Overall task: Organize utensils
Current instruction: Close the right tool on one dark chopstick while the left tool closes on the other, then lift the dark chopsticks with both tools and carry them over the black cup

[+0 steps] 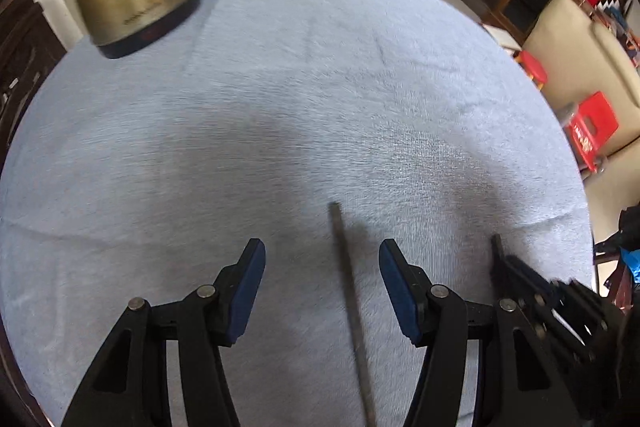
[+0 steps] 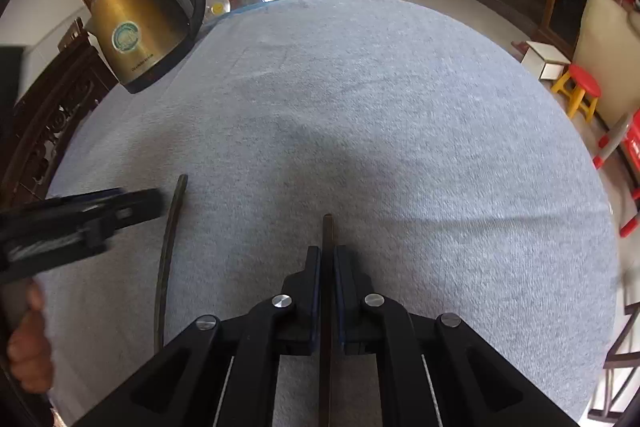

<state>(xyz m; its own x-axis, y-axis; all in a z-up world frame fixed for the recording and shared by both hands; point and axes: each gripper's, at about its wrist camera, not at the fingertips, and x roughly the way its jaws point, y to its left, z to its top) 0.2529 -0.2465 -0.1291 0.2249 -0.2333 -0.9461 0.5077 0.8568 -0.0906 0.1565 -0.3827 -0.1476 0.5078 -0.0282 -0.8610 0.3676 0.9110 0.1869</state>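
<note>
We count two dark chopsticks on the worktop (image 2: 400, 115), which is covered with a grey cloth (image 1: 320, 99), and one brass kettle (image 2: 140, 31) with a black handle and base at its far left corner.

The right tongs (image 2: 328, 259) are closed on one chopstick (image 2: 327, 231): both blue pads press its sides, and its tip pokes out past them towards the far edge. In the left wrist view these tongs (image 1: 498, 247) show at the right, blurred, near the worktop's right edge.

The second chopstick (image 2: 170, 239) lies flat on the cloth to the left of the first, roughly parallel to it and apart from it, in the near half of the worktop. In the left wrist view the same stick (image 1: 348, 291) runs between the pads of the left tongs (image 1: 322, 255), which stand open around it with a gap on either side, touching nothing. From the right wrist view the left tongs (image 2: 160, 203) appear blurred just left of that stick, and a hand (image 2: 28, 343) shows at the near left edge of the picture.

Beyond the worktop we see two red stools (image 1: 592, 131) on the tiled floor.
</note>
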